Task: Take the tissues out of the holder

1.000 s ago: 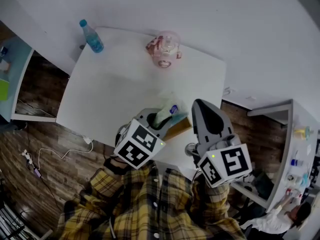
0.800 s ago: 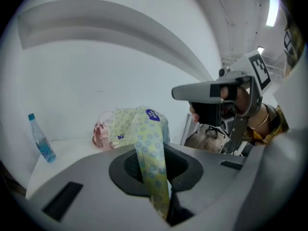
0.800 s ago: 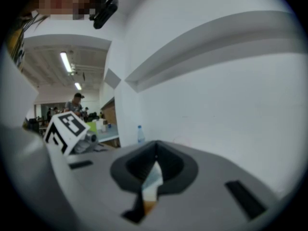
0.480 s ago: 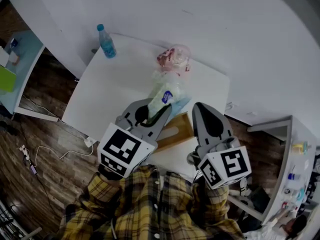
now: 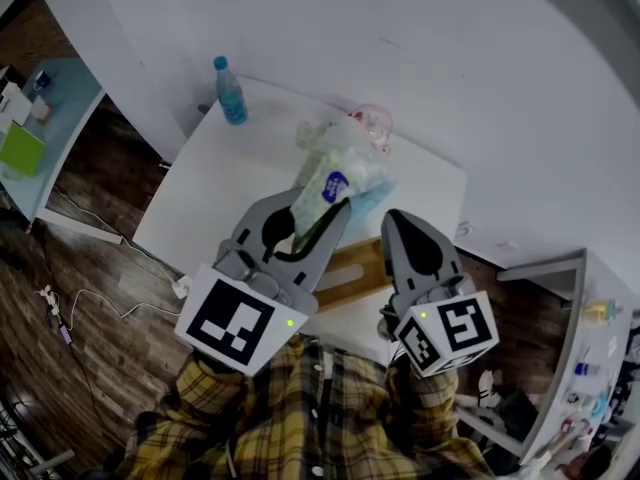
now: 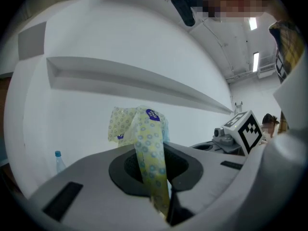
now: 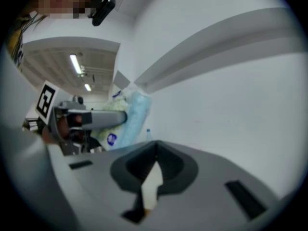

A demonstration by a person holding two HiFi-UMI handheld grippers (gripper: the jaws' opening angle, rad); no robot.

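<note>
A: Pack check. How is it looking?

B: The tissue pack (image 5: 335,180) is showing as a soft plastic wrap, pale yellow-green with small blue rings. It is carrying a dark blue oval label near its top and a light blue panel down one side. It is crumpling where it is being pinched.

A: Where is it sitting?

B: It is hanging in the air over the white table (image 5: 220,183), up past the wooden holder (image 5: 352,268), which is lying near the table's near edge. The left gripper (image 5: 338,208) is clamping the wrap's lower end between its jaws, and the rest is standing up beyond the tips.

A: Right gripper?

B: The right gripper (image 5: 397,218) is hovering just beside the holder, jaws pressed together, nothing between them.

A: Against a second ago?

B: Then the pack was low, only poking up at the holder. The left gripper has been rising and reaching forward, so the pack is now overlapping the clear jar (image 5: 372,121) at the table's far side. The right gripper is staying about where it was. The blue bottle (image 5: 231,103) is standing at the far left corner as before.
</note>
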